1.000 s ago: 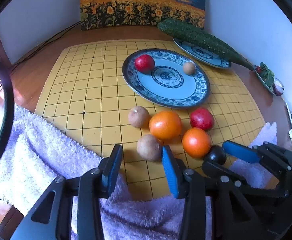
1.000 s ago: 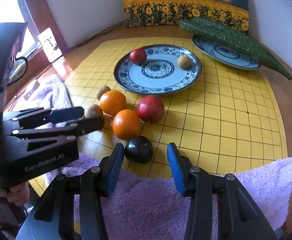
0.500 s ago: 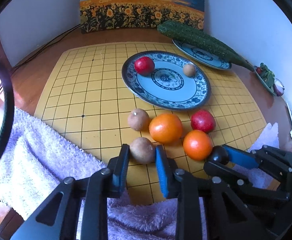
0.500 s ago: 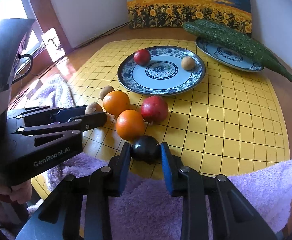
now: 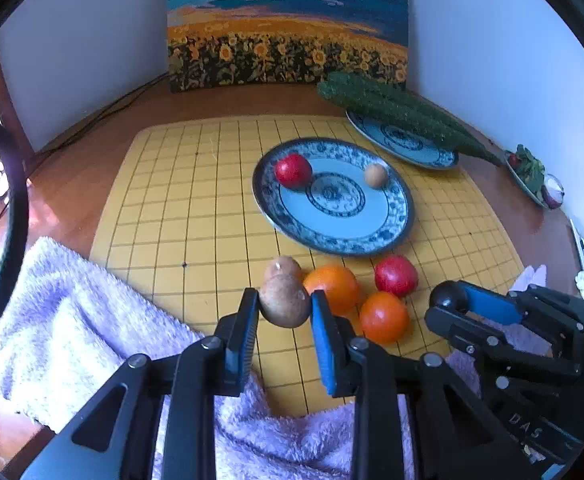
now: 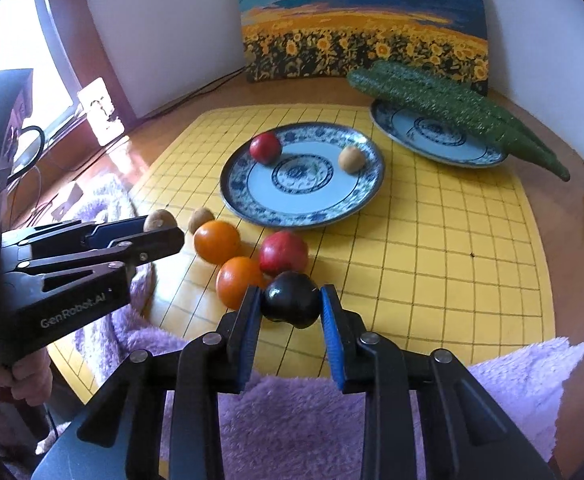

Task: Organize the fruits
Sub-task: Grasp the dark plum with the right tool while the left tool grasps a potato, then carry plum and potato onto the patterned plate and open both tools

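My left gripper (image 5: 285,310) is shut on a brown kiwi (image 5: 284,300) and holds it above the yellow grid board (image 5: 180,200). My right gripper (image 6: 291,306) is shut on a dark plum (image 6: 291,305), lifted above the board's front edge. On the board lie a second kiwi (image 5: 282,267), two oranges (image 5: 332,288) (image 5: 384,317) and a red apple (image 5: 396,275). Beyond them a blue-patterned plate (image 5: 332,232) holds a red apple (image 5: 293,170) and a small brown fruit (image 5: 376,175). The plate also shows in the right wrist view (image 6: 252,204).
A purple towel (image 5: 72,320) covers the near edge and left side. A second plate (image 5: 412,152) at the back right bears two long green gourds (image 5: 392,108). A sunflower painting (image 5: 288,40) leans on the back wall. A small dish (image 5: 532,176) sits far right.
Both grippers have closed on their fruit and lifted them off the board: the left one with the kiwi, the right one with the plum.
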### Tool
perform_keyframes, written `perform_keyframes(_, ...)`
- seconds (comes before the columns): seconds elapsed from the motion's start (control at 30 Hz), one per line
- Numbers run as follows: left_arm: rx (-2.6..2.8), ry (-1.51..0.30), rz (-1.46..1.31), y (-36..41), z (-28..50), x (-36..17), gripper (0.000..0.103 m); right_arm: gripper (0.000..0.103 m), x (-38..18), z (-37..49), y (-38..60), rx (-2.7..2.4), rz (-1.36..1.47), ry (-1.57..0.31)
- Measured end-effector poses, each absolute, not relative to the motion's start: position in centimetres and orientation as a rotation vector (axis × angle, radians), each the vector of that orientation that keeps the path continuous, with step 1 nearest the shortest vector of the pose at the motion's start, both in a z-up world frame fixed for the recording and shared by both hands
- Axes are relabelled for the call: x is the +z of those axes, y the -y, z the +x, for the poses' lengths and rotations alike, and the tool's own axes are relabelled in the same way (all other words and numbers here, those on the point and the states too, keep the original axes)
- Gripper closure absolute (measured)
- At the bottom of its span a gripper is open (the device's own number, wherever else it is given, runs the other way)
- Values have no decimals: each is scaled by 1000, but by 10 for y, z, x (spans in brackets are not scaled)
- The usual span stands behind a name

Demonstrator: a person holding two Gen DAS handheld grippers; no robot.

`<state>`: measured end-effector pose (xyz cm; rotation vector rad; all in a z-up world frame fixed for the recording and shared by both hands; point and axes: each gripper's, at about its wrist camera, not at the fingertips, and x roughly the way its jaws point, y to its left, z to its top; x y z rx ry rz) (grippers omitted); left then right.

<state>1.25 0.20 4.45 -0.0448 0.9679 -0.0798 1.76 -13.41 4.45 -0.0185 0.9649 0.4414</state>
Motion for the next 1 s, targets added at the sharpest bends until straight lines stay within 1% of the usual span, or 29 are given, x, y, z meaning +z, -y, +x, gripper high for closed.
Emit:
perform_keyframes(0.57,-76,-939,-37,3,30,56,76,72,53,37,137,437,-13,-934)
perform_keyframes(1.0,-88,-938,-30,6,53,54,76,72,62,53,138,442,-10,-893)
